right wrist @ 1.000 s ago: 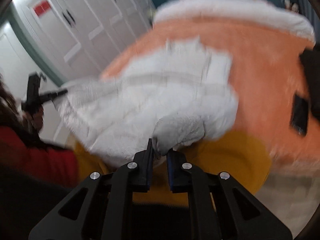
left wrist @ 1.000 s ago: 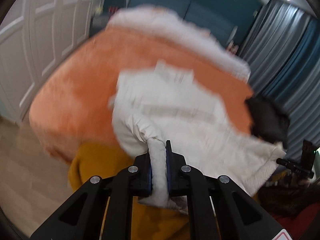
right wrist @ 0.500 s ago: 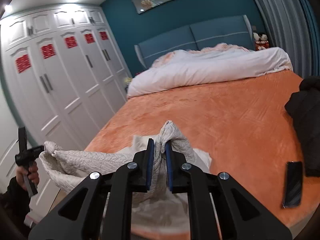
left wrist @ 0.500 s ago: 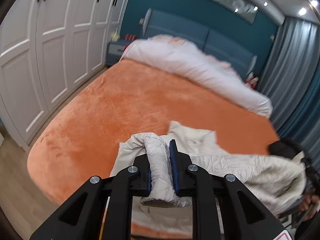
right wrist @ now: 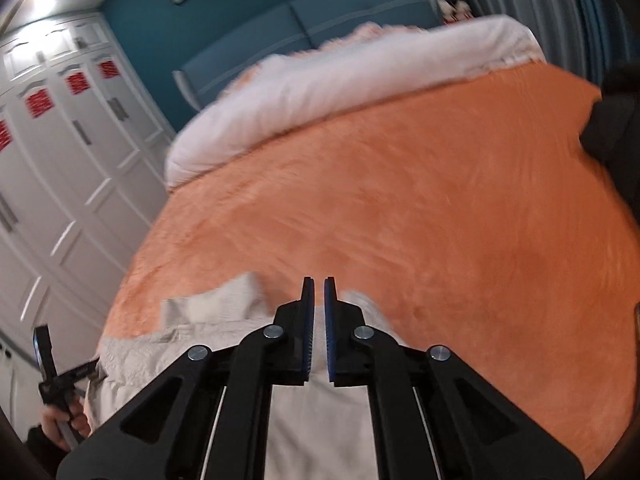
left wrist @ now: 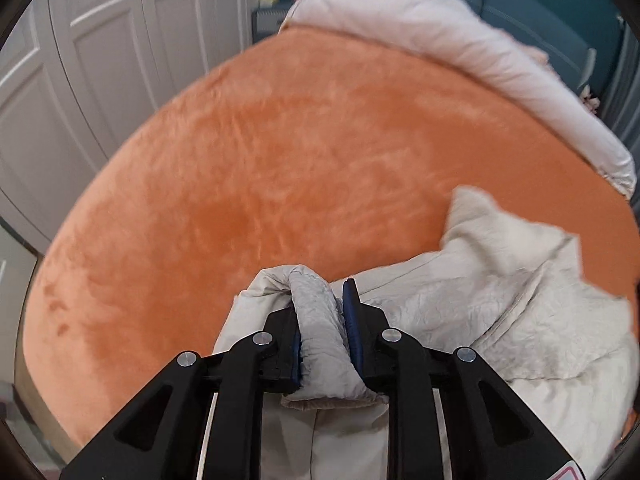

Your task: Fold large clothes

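A cream quilted coat (left wrist: 500, 320) lies crumpled at the near edge of the bed with the orange plush cover (left wrist: 300, 160). My left gripper (left wrist: 322, 320) is shut on a thick fold of the coat. In the right wrist view the coat (right wrist: 208, 344) spreads below and left of my right gripper (right wrist: 316, 320). Its jaws are nearly closed with a narrow gap, and pale cloth shows in that gap near the jaw base. The other gripper (right wrist: 52, 376) shows at the far left, gripping the coat's edge.
A white duvet (right wrist: 340, 80) is rolled at the head of the bed under a blue headboard (right wrist: 320, 20). White wardrobe doors (left wrist: 100, 60) stand along the left. A dark garment (right wrist: 616, 128) lies at the bed's right edge.
Both grippers have lowered and tilted down toward the bed. The coat has dropped onto the cover. The fold that stood up between the right jaws is gone from the fingertips.
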A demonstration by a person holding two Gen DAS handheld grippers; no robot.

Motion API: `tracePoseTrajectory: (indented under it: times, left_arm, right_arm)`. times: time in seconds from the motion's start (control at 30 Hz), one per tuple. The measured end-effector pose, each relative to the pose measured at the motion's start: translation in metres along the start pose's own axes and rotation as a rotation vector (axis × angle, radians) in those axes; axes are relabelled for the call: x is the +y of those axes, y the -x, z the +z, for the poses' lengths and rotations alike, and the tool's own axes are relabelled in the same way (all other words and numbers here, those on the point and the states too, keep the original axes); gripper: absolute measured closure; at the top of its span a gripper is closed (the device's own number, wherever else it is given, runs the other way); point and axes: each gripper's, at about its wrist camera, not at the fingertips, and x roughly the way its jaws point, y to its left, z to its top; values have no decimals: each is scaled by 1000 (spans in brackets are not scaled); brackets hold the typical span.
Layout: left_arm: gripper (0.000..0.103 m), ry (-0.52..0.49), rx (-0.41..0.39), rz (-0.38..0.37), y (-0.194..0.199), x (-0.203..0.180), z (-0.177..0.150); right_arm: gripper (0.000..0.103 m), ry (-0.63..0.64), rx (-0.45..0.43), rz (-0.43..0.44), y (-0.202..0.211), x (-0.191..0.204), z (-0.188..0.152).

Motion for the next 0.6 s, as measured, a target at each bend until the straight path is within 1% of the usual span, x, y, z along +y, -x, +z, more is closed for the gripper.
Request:
tracePoseTrajectory:
  times: [0.1,0.2,0.3,0.4,0.43,0.47,0.5,0.53,0.57,0.6]
  left_arm:
    - [82,9,-14,-43,4,7,-4]
    - [80,-39,-21,-101,27,15,2]
    - [78,-33,0,-190,50,32,14]
    - [78,17,54,-308,69,51,29]
    - [74,23,32,-287,78,56,33]
    - [57,13,-42,-200,93,61,38]
    - [43,-7,-178,-45,118,70,45]
    - [28,-7,-273,25,137,79,49]
    - [28,-3,-328,64,151,87,53]
    - [28,-4,-340,87,160,90,56]
  right_arm:
    - [99,-10,39,-23,-13,-9,-14]
    - [97,19,60,0,-14,-11,-28]
    - [97,57,104,-1,-20,-14,-48]
    - [100,81,139,-32,-32,-21,-66]
    - [100,97,133,-46,-34,-23,-70]
    - [100,109,129,-68,-36,-25,-74]
    - [100,103,129,-74,-36,-28,-75]
    - [99,86,128,-77,-35,-32,-75]
    - [99,70,125,-83,-32,-34,-74]
    - [98,57,117,-92,-26,-34,-72]
